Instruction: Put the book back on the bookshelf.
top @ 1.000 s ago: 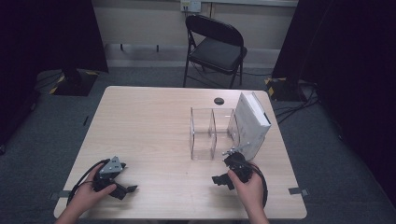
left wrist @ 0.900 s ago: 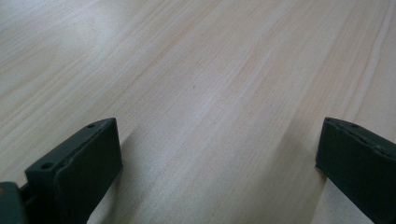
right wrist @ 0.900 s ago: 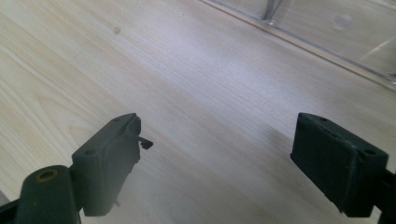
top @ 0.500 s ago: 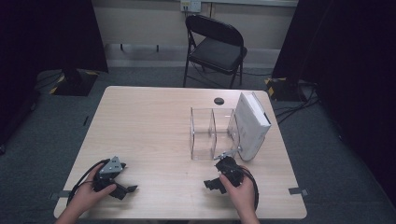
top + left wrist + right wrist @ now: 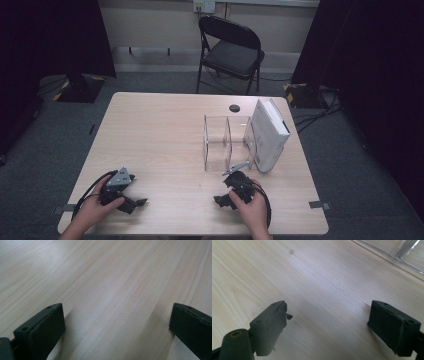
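— Near the worktop's [image 5: 165,130] right edge, what is listed?
— Item one: a clear acrylic divider rack [image 5: 227,142], upright. Item two: a white book [image 5: 269,134], standing on end, leaning against the rack's right side. No title or label can be read on it.
— And along the front edge?
— Left gripper [image 5: 131,203] by the front-left corner, jaws spread, holding nothing. Right gripper [image 5: 223,198] right of centre, just in front of the rack, jaws likewise apart and empty over bare wood.

left tongs [image 5: 131,201]: jaws wide apart, low | right tongs [image 5: 223,196]: jaws wide apart, low
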Demonstrator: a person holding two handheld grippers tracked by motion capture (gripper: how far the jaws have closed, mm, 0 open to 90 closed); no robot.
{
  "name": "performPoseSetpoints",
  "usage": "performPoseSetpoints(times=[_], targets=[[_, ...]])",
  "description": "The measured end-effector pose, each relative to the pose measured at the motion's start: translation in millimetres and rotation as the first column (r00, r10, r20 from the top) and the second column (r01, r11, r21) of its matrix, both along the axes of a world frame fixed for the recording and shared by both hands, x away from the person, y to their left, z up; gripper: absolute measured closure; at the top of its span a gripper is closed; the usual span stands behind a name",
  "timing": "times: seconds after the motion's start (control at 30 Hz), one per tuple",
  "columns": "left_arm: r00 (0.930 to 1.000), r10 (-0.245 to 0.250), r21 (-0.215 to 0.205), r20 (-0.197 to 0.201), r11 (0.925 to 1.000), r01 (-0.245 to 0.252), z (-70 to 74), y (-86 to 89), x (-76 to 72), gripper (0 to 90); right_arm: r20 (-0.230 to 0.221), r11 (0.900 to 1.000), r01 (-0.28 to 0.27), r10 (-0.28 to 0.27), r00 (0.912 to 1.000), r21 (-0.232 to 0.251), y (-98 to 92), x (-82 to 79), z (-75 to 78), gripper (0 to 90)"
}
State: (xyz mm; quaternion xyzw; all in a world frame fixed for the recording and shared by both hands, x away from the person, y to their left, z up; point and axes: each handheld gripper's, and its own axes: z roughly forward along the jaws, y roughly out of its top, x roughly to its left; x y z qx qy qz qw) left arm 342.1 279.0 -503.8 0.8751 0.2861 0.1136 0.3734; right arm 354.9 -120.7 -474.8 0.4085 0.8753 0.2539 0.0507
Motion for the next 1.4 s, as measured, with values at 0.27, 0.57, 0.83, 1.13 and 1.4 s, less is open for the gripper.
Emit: performPoseSetpoints(times=[0.27, 0.57, 0.83, 1.13, 1.4], targets=[[1.0000, 0.000, 0.000, 0.000, 1.0000, 0.000, 0.0, 0.0, 0.0, 0.0, 0.101, 0.995, -0.077, 0.084, 0.9913, -0.068, 9.6, -6.1, -6.7, 9.8], [1.0000, 0.000, 0.000, 0.000, 1.0000, 0.000, 0.0, 0.0, 0.0, 0.0, 0.178, 0.998, -0.064, 0.064, 0.9820, -0.007, 8.0, -7.8, -13.3, 9.2], [1.0000, 0.000, 0.000, 0.001, 1.0000, 0.000, 0.0, 0.0, 0.0, 0.0, 0.245, 0.996, -0.076, 0.061, 0.9677, 0.055, 7.0, -9.4, -20.3, 8.8], [1.0000, -0.001, 0.001, 0.001, 1.0000, 0.001, 0.0, 0.0, 0.0, 0.0, 0.281, 0.992, -0.076, 0.045, 0.9585, 0.098, 6.5, -10.5, -25.1, 8.8], [1.0000, -0.001, 0.001, 0.000, 1.0000, 0.001, 0.0, 0.0, 0.0, 0.0, 0.299, 0.991, -0.077, 0.040, 0.9534, 0.112, 6.5, -10.3, -26.9, 8.8]])
